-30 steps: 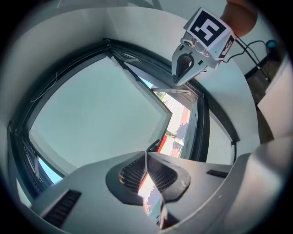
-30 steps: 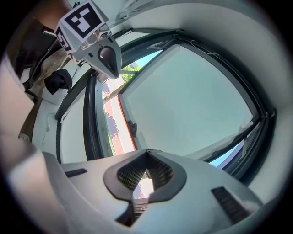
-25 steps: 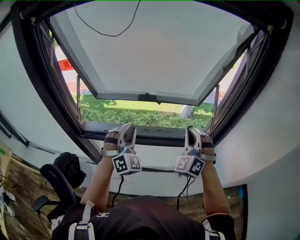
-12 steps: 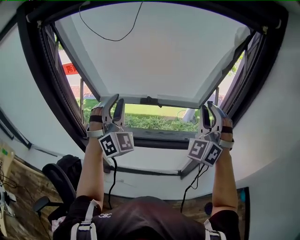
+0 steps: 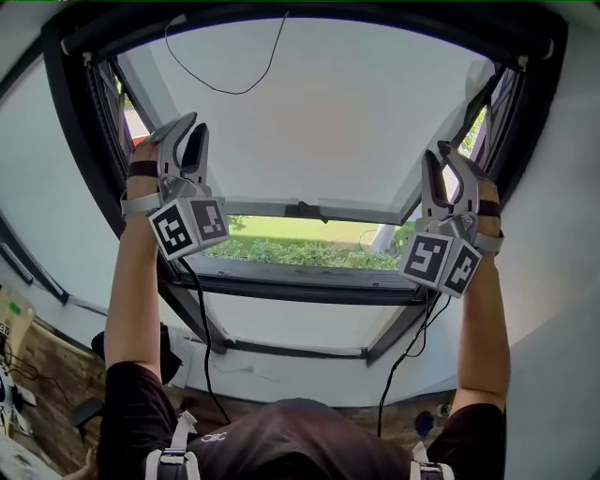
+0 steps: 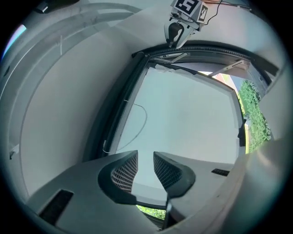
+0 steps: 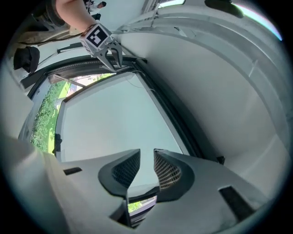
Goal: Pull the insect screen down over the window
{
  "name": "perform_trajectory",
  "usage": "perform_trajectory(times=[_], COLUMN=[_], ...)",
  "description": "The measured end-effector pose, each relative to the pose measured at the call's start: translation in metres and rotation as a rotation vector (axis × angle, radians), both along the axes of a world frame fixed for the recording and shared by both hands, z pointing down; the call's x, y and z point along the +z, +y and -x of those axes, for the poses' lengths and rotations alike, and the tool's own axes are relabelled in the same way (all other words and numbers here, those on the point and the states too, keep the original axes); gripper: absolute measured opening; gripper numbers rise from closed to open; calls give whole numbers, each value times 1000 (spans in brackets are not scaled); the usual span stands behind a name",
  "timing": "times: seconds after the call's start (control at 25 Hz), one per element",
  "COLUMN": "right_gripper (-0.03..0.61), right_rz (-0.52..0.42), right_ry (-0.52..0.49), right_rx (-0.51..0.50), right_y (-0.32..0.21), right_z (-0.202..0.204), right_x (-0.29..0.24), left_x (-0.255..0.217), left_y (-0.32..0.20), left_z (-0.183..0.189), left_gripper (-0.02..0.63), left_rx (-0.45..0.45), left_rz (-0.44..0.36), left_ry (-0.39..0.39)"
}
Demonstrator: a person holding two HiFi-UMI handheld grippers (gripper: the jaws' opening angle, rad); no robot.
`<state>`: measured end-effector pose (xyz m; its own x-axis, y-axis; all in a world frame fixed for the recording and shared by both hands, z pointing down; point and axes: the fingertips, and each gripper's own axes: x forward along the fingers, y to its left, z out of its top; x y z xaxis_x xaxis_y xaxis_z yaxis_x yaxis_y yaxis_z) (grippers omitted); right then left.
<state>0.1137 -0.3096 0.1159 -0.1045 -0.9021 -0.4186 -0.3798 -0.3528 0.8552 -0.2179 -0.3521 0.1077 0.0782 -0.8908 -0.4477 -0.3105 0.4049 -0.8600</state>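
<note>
Your left gripper (image 5: 190, 125) is up by the top left corner of the window frame (image 5: 66, 141). Its jaws have just been opening and stand a narrow gap apart, with nothing between them and nothing touched. Your right gripper (image 5: 439, 150) is raised near the frame's right edge. Its jaws have also just opened to a slim gap and are empty. Both point at the pale pane (image 5: 328, 112). The insect screen (image 5: 309, 13) shows only as a dark bar along the frame's top edge, not pulled down.
</note>
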Motion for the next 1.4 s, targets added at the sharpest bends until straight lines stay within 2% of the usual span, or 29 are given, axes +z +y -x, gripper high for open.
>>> perform_trajectory(times=[0.2, 0.32, 0.44, 0.56, 0.68, 0.88, 1.08, 1.4], right_gripper=[100, 118, 120, 141, 141, 141, 141, 141], right_rz=[-36, -32, -18, 10, 12, 15, 43, 106], right_ry=[58, 89, 96, 79, 80, 83, 71, 130], right_rx=[5, 34, 63, 96, 135, 169, 171, 243], right_y=[-3, -7, -13, -21, -22, -27, -36, -67], right_z=[10, 7, -1, -16, -30, -40, -44, -50], right_x=[-35, -56, -77, -95, -111, -138, -150, -162], left_x=[-63, -96, -117, -131, -139, -149, -148, -148], left_y=[2, -3, -15, -28, -40, -52, -65, -69], left_z=[23, 45, 64, 77, 86, 99, 97, 97], left_gripper=[110, 106, 106, 112, 112, 120, 123, 123], left_rx=[-21, -52, -89, -152, -176, -188, -232, -250], left_rz=[-61, -80, -54, -29, -5, 29, 102, 125], left_ry=[-85, -83, -89, -148, -161, -128, -175, -203])
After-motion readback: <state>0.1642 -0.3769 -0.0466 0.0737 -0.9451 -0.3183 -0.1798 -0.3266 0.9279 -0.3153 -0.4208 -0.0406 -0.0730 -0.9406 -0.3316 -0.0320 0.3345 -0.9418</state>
